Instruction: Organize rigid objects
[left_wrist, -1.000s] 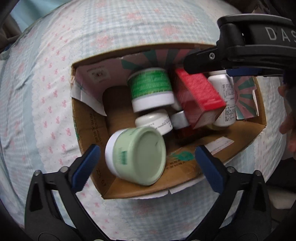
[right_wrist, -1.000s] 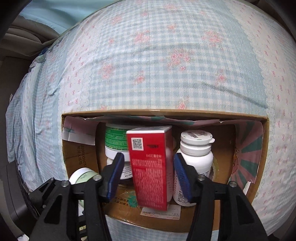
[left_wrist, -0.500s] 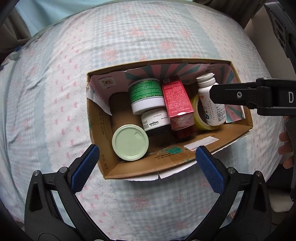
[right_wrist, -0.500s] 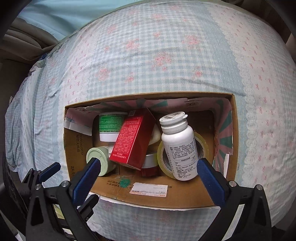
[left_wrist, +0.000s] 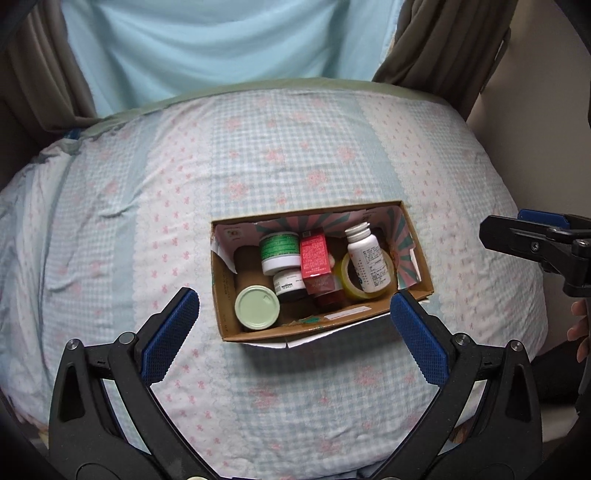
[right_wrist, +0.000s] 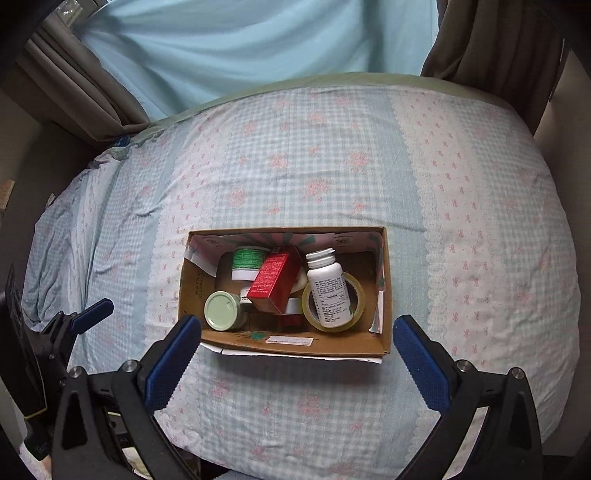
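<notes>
Cardboard box (right_wrist: 384, 295) on bed (right_wrist: 332, 166) packed with jars, red carton (right_wrist: 275, 282), white bottle (right_wrist: 328, 291) inside tape roll (right_wrist: 356, 295); both hand-held grippers, left (left_wrist: 295, 325) and right (right_wrist: 297, 354), wide open, empty; only left view shows fingers (left_wrist: 578, 325).

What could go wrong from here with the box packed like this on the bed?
The red carton lies tilted across the jars, so it may slide if the cardboard box is nudged. The white bottle leans inside the tape roll and could topple. The soft bedspread gives the box unsteady footing.
</notes>
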